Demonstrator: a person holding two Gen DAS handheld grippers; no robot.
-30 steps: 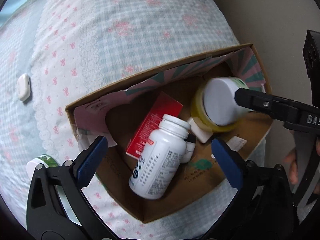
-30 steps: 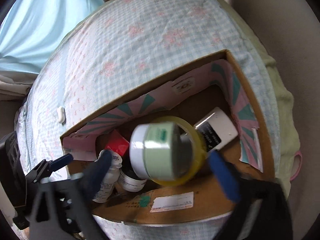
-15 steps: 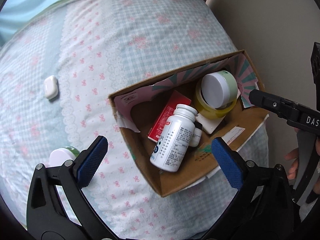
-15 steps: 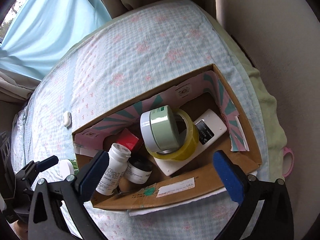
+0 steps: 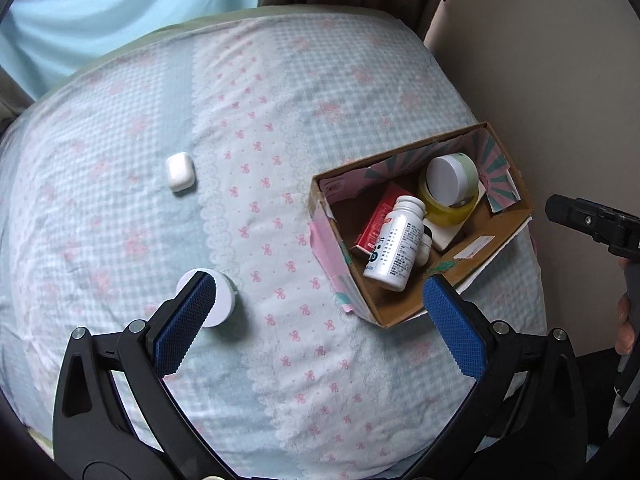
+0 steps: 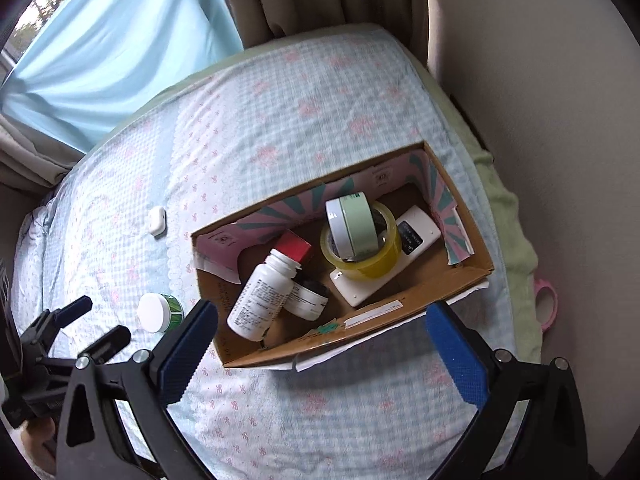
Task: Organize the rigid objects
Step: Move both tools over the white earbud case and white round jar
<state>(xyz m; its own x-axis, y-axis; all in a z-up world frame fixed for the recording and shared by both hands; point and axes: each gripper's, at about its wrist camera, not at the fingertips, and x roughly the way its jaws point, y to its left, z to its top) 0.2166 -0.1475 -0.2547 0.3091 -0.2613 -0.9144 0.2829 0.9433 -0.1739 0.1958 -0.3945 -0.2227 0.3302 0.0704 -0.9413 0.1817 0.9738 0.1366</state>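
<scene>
1. Left wrist view: left gripper (image 5: 320, 320) spread wide, nothing between the blue pads (image 5: 185, 320); it hangs above the bedspread (image 5: 120, 220).
2. Small white-lidded jar (image 5: 218, 300) lies on the bedspread just behind the left pad, partly hidden by it; green side label shows in the right wrist view (image 6: 160, 312).
3. White earbud case (image 5: 180, 171) on the bedspread, well apart from the jar and from the cardboard box (image 5: 400, 316).
4. Box sits near the bed's right edge by the wall; the flaps are folded inward, pink with teal stripes.
5. Inside the box: white pill bottle (image 5: 396, 244) leaning tilted on a red carton (image 5: 380, 220); small dark-lidded jar (image 6: 310, 294) touching the bottle's side.
6. Also inside: yellow tape roll (image 5: 454, 208) with a pale-green tin (image 5: 452, 178) resting tilted in its hole; the roll sits on a white remote (image 6: 384, 264).
7. Right wrist view: right gripper (image 6: 320, 344) also released, fingers wide apart and empty, positioned over the box's near wall.
8. Right gripper's tip shows at the far right of the left wrist view, beside the box, not touching it.
</scene>
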